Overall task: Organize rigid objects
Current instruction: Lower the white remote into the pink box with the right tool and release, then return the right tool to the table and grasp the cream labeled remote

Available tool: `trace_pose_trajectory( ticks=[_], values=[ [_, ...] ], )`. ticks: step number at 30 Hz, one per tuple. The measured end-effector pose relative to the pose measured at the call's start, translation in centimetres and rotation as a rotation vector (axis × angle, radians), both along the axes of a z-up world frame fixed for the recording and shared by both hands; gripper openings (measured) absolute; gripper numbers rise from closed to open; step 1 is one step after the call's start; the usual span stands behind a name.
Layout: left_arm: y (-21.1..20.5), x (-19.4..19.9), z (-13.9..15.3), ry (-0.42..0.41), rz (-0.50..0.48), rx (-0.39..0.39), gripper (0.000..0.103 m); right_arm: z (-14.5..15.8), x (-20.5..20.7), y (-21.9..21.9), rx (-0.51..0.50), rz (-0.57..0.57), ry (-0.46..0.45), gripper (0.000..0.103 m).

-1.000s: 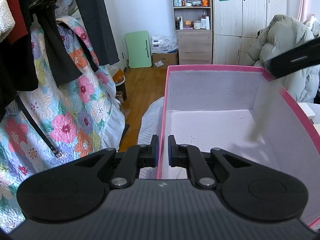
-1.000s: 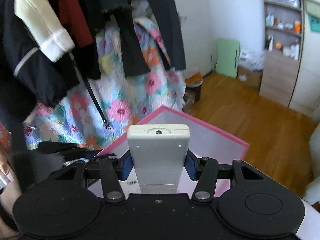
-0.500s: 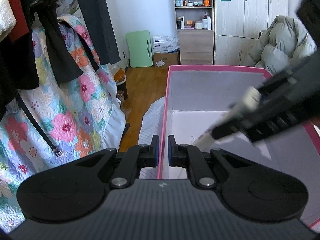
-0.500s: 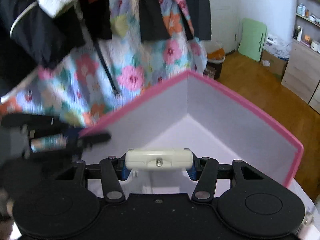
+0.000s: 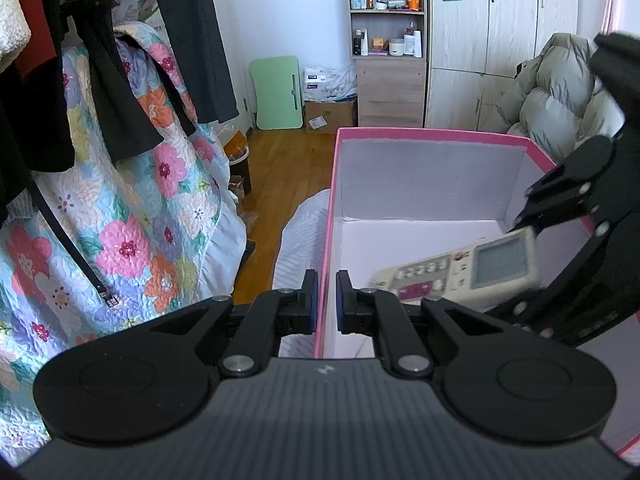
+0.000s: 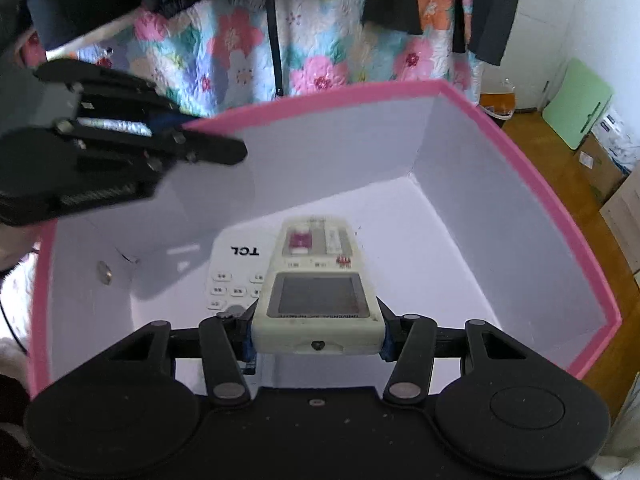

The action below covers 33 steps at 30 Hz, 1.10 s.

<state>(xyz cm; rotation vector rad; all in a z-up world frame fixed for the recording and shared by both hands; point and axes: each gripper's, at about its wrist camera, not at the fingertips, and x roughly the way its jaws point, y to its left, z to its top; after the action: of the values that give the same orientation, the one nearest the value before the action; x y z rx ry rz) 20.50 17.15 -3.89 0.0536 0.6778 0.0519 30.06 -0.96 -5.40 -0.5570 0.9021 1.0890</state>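
Your right gripper clamps a cream-coloured remote control by its display end, fingers pressed on both sides of the casing, in the lower middle of the right wrist view. The remote hangs inside a pink box with white inner walls, its button end pointing toward the far corner. Beneath it, on the box floor just left of centre, lies a white TCL remote, partly covered by the held one; whether the two touch cannot be told. A small round fastener shows on the box's left inner wall. Your left gripper, at the bottom centre of the left wrist view, pinches the pink box's near left wall, one finger outside and one inside, closed tight on the cardboard edge. From that view the held remote appears at the right, tilted, display facing up, with the right gripper's black frame around it. In the right wrist view the left gripper appears at the upper left, blurred, on the box rim. A floral quilt hangs at the left of the left wrist view under dark garments; wooden floor, a green folding board, a shelf unit and a padded grey coat fill the background.
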Motion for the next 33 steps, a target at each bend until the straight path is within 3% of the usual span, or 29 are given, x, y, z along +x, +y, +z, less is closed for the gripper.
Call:
trace_pose_trajectory(
  ticks=[4, 6, 9, 11, 19, 23, 33],
  values=[
    [0.1, 0.1, -0.1, 0.001, -0.004, 0.005, 0.008, 0.6, 0.1, 0.8, 0.004, 0.043, -0.036, 0.058],
    [0.2, 0.1, -0.1, 0.003, -0.003, 0.0, 0.008, 0.4, -0.1, 1.6, -0.077, 0.124, -0.09, 0.057],
    [0.3, 0.2, -0.1, 0.004, -0.004, 0.0, 0.008, -0.1, -0.1, 2.4, -0.164, 0.163, -0.175, 0.07],
    [0.3, 0.2, -0.1, 0.004, -0.007, -0.002, 0.008, 0.0, 0.3, 2.3, -0.159, 0.132, -0.186, 0.07],
    [0.2, 0.0, -0.1, 0.003, -0.012, 0.006, 0.008, 3.6, -0.2, -2.9, 0.062, -0.114, -0.189, 0.071],
    [0.1, 0.0, -0.1, 0.002, -0.015, 0.014, 0.008, 5.5, -0.7, -6.9, 0.091, -0.332, -0.048, 0.071],
    [-0.3, -0.1, 0.0, -0.001, -0.014, 0.024, 0.008, 7.1, -6.1, -19.1, 0.23, -0.602, 0.084, 0.072]
  ],
)
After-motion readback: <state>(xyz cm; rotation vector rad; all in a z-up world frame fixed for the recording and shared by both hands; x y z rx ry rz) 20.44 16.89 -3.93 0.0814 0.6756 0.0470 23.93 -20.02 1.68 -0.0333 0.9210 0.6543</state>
